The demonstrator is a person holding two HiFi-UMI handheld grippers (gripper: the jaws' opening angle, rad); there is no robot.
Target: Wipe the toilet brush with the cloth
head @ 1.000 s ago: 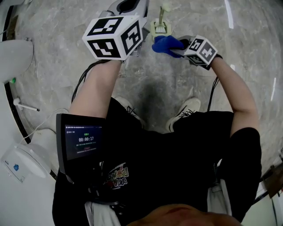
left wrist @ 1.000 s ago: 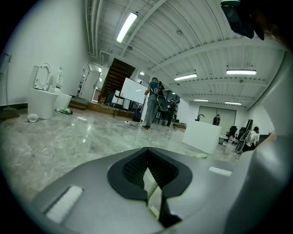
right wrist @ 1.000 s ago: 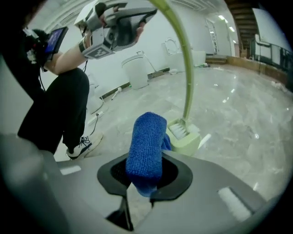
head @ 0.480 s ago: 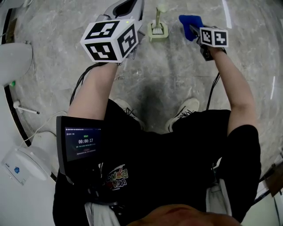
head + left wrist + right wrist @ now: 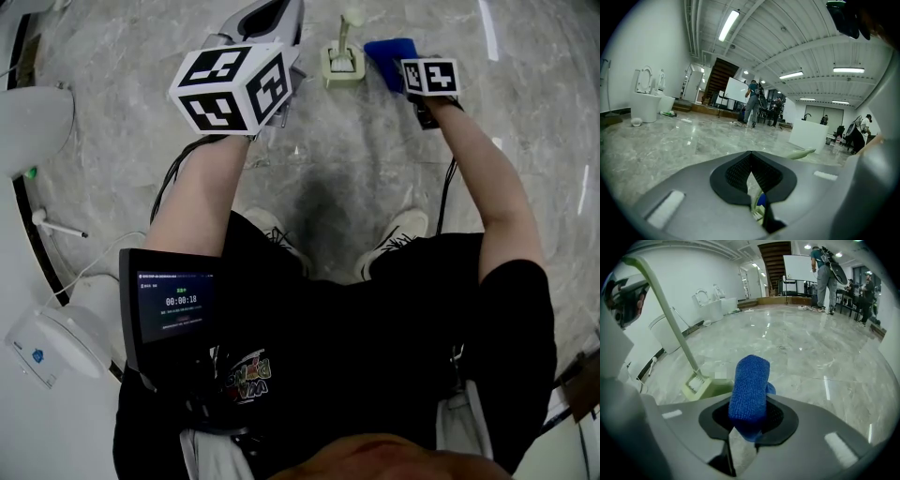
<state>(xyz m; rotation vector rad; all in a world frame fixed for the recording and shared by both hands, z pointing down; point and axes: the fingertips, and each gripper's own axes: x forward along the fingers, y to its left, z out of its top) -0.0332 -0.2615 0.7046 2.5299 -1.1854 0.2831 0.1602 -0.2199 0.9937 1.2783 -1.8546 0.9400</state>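
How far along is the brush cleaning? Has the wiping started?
Done: the blue cloth is picked up, between the right gripper's jaws, which have just been opening a little. In hand: the cloth is held close to the toilet brush, standing in its holder, clear of the handle. Left: the wiping itself, it seems. The left gripper is shut, empty.
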